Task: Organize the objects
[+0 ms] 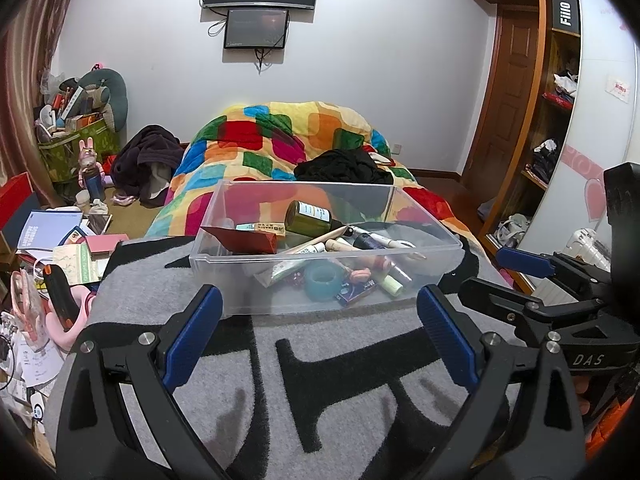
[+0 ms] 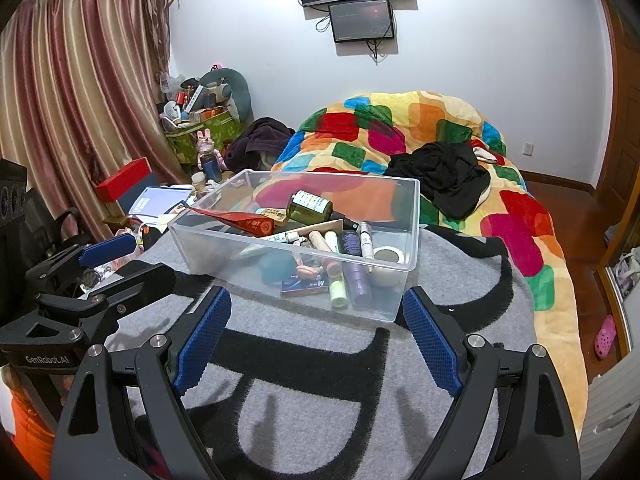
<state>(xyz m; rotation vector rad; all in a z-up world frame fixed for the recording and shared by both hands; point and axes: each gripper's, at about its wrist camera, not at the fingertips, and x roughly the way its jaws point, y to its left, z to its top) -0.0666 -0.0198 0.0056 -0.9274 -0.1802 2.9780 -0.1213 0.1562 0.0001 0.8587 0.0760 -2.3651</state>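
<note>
Right now both claws hang w/ jaws spread wide, nothing btwn the blue pads: left claw (image 1: 320, 336) and right claw (image 2: 316, 336) sit side by side over the grey-and-black blanket (image 1: 340, 392) on the bed. Dead ahead at 12 o'clock from each, just beyond the fingertips, stands the clear plastic bin (image 1: 320, 248), near wall almost level w/ the tips but not touched. Its long axis runs 9-to-3 across the left view; in the right view it's skewed, near-right corner closest. Neither claw is clearly nearer, approx. equal reach. Inside, jumbled: green bottle (image 1: 312, 216) lying on its side at the back, red packet (image 1: 244, 238) at approx. 10 o'clock, tubes and pens heaped mid-bin, blue tape ring (image 1: 324, 280) near the front wall, white tape roll (image 2: 386, 260) in the right front corner. Small items already lie in the bin; whether they're gathered-in or awaiting sorting-out can't be told. Beyond, at 12, the multicolour quilt (image 2: 400, 128) w/ black clothing (image 2: 444, 176) on it.
</note>
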